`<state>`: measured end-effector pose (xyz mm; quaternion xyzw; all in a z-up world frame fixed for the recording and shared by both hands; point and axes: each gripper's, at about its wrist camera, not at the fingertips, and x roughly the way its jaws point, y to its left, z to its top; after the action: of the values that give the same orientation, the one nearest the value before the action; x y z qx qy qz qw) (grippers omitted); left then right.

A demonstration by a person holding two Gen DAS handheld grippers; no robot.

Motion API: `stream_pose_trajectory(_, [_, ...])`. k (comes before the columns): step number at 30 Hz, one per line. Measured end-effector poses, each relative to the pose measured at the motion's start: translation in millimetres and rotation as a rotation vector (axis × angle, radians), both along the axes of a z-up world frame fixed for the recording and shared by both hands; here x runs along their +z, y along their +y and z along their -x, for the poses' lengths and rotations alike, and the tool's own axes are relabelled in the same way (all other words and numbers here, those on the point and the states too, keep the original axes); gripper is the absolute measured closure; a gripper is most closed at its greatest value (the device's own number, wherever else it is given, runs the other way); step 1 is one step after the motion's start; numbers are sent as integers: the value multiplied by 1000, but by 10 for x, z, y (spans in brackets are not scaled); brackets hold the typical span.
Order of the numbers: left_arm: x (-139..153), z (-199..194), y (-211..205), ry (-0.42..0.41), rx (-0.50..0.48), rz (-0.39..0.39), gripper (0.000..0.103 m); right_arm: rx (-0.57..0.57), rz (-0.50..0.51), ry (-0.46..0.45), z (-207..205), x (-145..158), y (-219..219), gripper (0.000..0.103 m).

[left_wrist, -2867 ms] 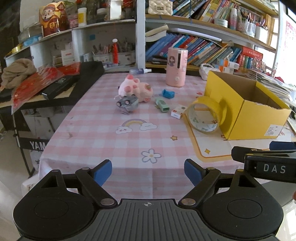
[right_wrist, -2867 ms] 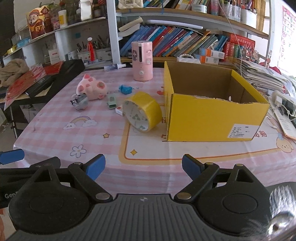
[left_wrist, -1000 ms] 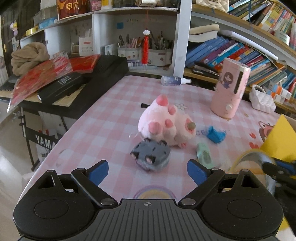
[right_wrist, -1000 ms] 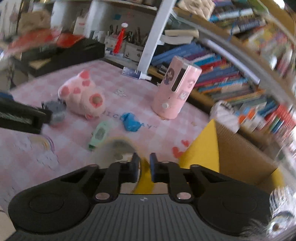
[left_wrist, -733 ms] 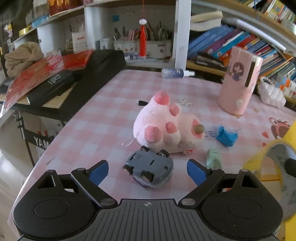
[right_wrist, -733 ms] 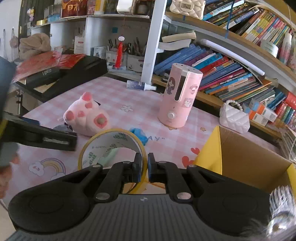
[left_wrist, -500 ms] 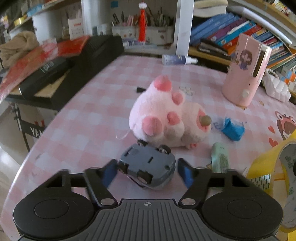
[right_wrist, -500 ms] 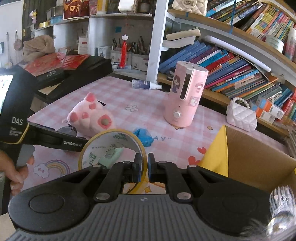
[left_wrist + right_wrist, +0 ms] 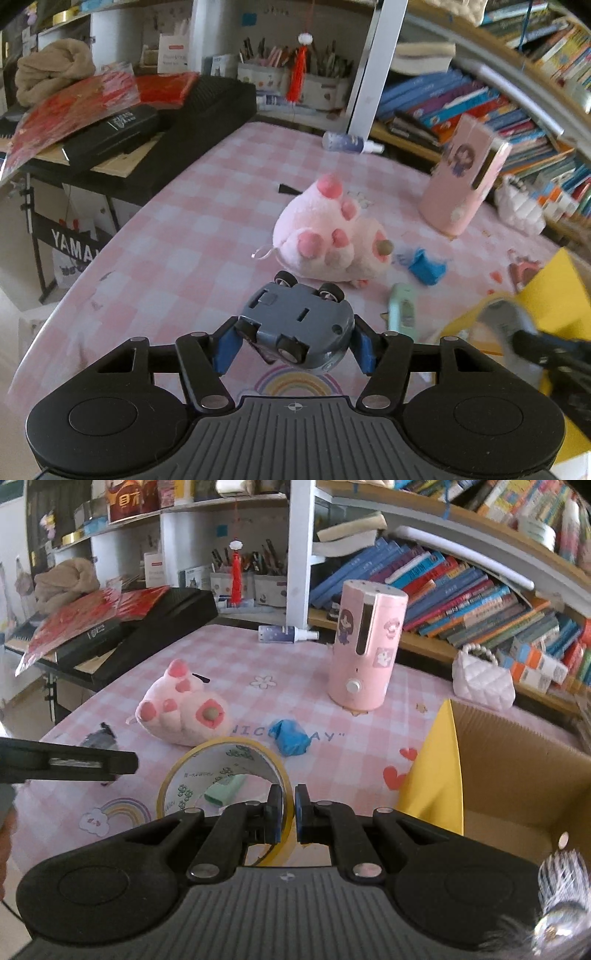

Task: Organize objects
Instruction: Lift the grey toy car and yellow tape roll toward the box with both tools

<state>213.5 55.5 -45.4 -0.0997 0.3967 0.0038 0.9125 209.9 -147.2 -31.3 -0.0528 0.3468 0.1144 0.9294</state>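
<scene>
My left gripper (image 9: 293, 341) is shut on a grey toy car (image 9: 295, 325), upside down with its wheels up, just above the pink checked tablecloth (image 9: 177, 243). My right gripper (image 9: 289, 812) is shut on the rim of a yellow tape roll (image 9: 221, 771) and holds it up, left of the open yellow cardboard box (image 9: 517, 775). A pink plush toy (image 9: 328, 240) lies behind the car. A blue crumpled object (image 9: 291, 736) and a mint green object (image 9: 225, 788) lie on the cloth.
A tall pink cylinder device (image 9: 364, 646) stands at the back, with a small spray bottle (image 9: 284, 633) and a white quilted purse (image 9: 482, 677) near the bookshelf. A black case with red packets (image 9: 140, 118) lies left of the table.
My left gripper moved in on the grey toy car and closed on it. My right gripper closed on the tape roll, lifted it and holds it steady.
</scene>
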Motion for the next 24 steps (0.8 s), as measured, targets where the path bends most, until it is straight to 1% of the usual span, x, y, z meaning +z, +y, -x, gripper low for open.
stream_pose_trajectory(3, [112,147,11,-31,-12,19,42,-22,-31,21,51,7,-14,96])
stream_pose_trajectory(6, [137,288,-20,-45,-39,-5,42,-42,-62,44,128,6,-25,96])
stream_pose_trajectory(9, [136,445,-12,-40,-51,14,42,-46,-66,50,239,12,-6,96])
stream_pose_trajectory(14, [187,714,-15,-56,-77,34,42,-46,-66,57,460,6,45,96])
stream_pose_trajectory(17, [229,859,6,-70,-86,43,42,-49,-69,62,603,10,75,96])
stream_pose_trajectory(24, [268,1197,72,-75,-108,53,42,-72,-79,56,938,54,116,96])
